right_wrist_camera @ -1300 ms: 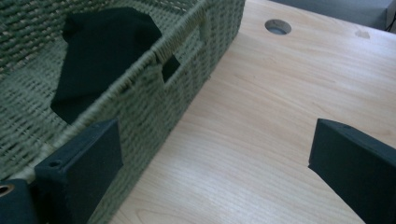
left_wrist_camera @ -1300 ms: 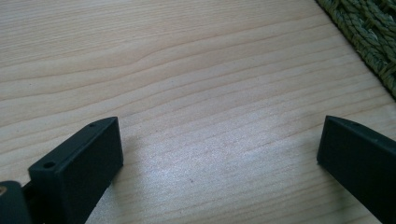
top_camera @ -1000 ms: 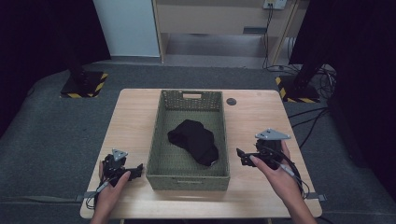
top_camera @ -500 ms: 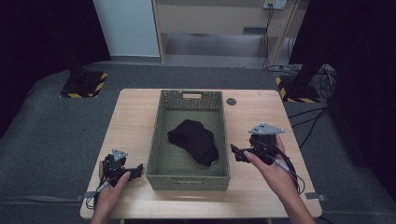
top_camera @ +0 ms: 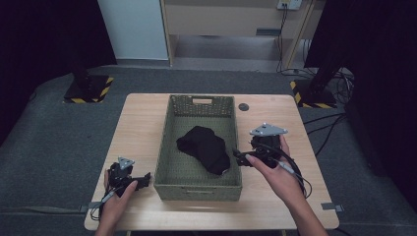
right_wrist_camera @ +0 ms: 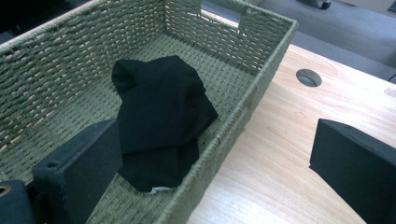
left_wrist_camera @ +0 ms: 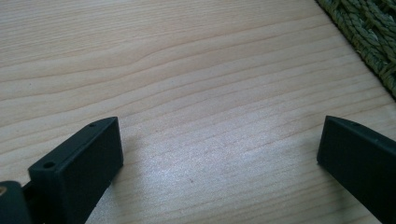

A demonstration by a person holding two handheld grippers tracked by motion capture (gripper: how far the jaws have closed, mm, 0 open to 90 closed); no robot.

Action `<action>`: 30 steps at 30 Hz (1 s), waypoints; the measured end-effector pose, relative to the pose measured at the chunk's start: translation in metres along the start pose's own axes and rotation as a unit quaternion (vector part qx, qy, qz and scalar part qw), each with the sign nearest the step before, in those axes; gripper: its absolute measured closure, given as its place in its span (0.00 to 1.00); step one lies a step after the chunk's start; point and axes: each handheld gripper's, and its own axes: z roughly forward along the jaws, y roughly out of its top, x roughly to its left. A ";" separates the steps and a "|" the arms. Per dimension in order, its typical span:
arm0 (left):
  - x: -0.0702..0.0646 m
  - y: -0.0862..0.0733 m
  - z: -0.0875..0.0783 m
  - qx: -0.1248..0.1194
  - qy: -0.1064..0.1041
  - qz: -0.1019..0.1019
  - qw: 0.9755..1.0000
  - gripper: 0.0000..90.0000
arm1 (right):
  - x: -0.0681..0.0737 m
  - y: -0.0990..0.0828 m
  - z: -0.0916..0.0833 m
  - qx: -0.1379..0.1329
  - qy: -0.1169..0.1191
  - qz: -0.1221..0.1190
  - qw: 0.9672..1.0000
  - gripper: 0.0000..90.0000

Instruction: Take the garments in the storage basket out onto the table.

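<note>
Right gripper view has the right claw (right_wrist_camera: 219, 163) spread wide, empty, straddling the woven basket (right_wrist_camera: 261, 70) wall, aimed at the black cloth (right_wrist_camera: 161, 112) inside. Near the bench (top_camera: 142, 123) front left corner, the left claw (left_wrist_camera: 219, 158) gapes, empty, over bare wood. The cloth's underside is hidden.

The bench (top_camera: 142, 123) is pale wood with fine grain and a smooth, faintly sheened finish; the basket (right_wrist_camera: 261, 60) is rough woven green-grey fibre; the garment (right_wrist_camera: 161, 112) inside is soft matt black cloth; the gripper fingers (left_wrist_camera: 88, 158) look like matt black plastic.
</note>
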 end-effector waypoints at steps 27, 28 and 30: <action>0.000 0.000 0.000 0.000 0.000 0.000 1.000 0.00 | 0.033 0.034 0.039 0.003 0.023 -0.014 1.000 0.02; 0.000 0.000 0.000 0.000 0.000 0.000 1.000 0.00 | 0.034 0.035 0.040 0.003 0.023 -0.017 1.000 0.02; 0.000 0.000 0.000 0.000 0.000 0.000 1.000 0.00 | 0.036 0.037 0.042 0.004 0.024 -0.018 1.000 0.02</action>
